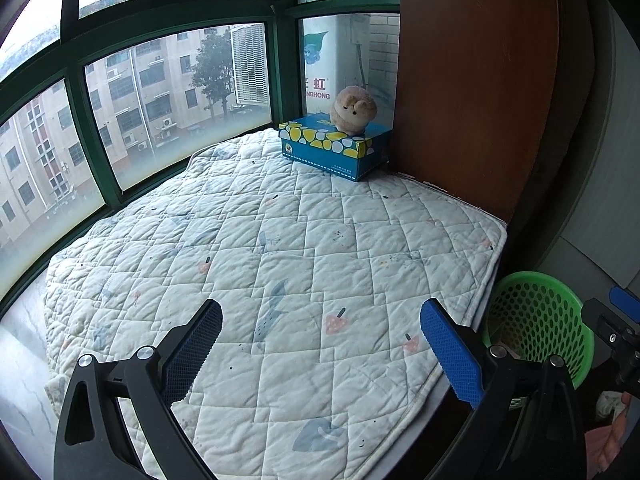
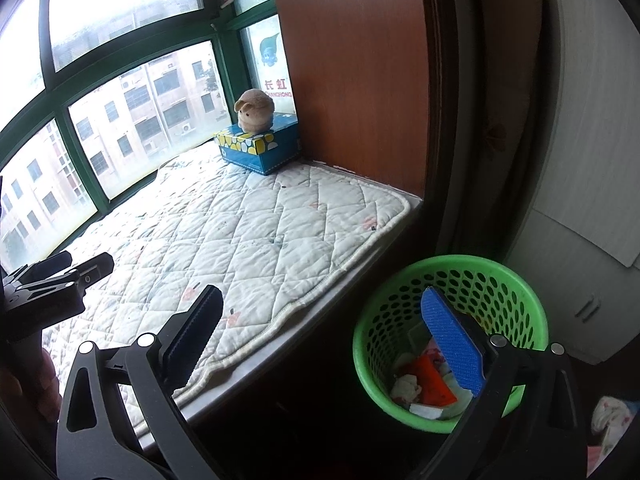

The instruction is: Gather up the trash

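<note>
While both tongs [image 1: 320, 344] [image 2: 320, 336] gape empty, a quilted mat [image 1: 280, 240] fills the bay-window ledge beside a green basket [image 2: 520, 280].

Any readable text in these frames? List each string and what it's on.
"长虹" in red, on the white unit outside the window.
"CHANGHONG" under it, same unit; the left wrist view cuts it to "NGHONG".
Small white print along the lower edge of the tissue box: too small to read.
Trash in the green basket: no legible print.
Nothing else carries text.
</note>
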The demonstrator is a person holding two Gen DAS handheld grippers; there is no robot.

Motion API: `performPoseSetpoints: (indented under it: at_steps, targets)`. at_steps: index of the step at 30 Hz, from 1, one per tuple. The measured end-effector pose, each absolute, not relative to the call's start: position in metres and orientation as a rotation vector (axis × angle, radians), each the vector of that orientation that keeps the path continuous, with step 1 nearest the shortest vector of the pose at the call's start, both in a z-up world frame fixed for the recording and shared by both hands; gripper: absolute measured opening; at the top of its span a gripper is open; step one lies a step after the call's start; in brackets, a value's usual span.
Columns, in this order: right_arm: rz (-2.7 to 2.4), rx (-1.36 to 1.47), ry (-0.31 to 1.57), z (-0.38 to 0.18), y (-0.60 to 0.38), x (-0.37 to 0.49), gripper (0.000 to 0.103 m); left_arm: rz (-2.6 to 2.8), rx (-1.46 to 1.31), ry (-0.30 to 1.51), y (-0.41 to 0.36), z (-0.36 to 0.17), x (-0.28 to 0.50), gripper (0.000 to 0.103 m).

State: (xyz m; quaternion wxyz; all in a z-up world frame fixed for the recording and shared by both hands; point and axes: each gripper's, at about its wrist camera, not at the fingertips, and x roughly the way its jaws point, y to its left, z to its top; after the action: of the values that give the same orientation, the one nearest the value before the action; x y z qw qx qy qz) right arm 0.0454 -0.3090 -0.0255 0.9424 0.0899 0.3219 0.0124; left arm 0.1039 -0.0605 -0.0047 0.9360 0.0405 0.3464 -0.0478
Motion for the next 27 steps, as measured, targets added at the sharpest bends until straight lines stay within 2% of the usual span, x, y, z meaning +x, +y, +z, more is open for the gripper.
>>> performPoseSetpoints:
  at_steps: [27]
  targets:
    - [0.038,0.179,0.655,-0.0233,-0.3017,0.0454,0.098,-0.077,0.075,0.704,-0.0587,-0.0041,0.1027,0.096]
